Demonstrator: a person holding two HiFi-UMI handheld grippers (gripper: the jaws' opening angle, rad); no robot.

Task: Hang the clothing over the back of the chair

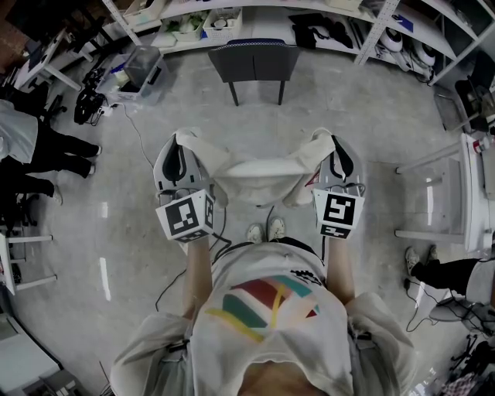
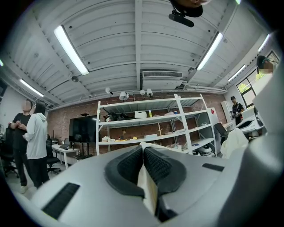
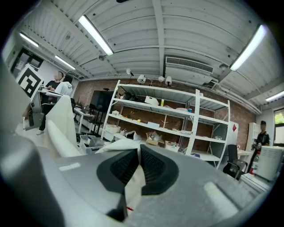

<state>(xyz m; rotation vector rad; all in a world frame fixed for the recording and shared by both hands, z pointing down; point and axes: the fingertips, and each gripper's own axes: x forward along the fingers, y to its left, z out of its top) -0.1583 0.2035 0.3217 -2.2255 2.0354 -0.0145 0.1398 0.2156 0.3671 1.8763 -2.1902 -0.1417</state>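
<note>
A cream garment (image 1: 259, 174) hangs stretched between my two grippers, sagging in the middle above the person's shoes. My left gripper (image 1: 179, 148) is shut on its left corner, and in the left gripper view the cloth (image 2: 149, 191) is pinched between the dark pads (image 2: 128, 166). My right gripper (image 1: 334, 148) is shut on the right corner, where white fabric (image 3: 134, 184) shows between the pads (image 3: 155, 165). The dark chair (image 1: 254, 63) stands farther ahead on the floor, its back toward me, apart from the garment.
Metal shelves (image 1: 232, 19) with boxes run behind the chair. A clear plastic bin (image 1: 143, 69) sits to the chair's left. A person in dark trousers (image 1: 54, 151) stands at the left, and a white table frame (image 1: 445, 193) is at the right. Cables (image 1: 139, 139) lie on the floor.
</note>
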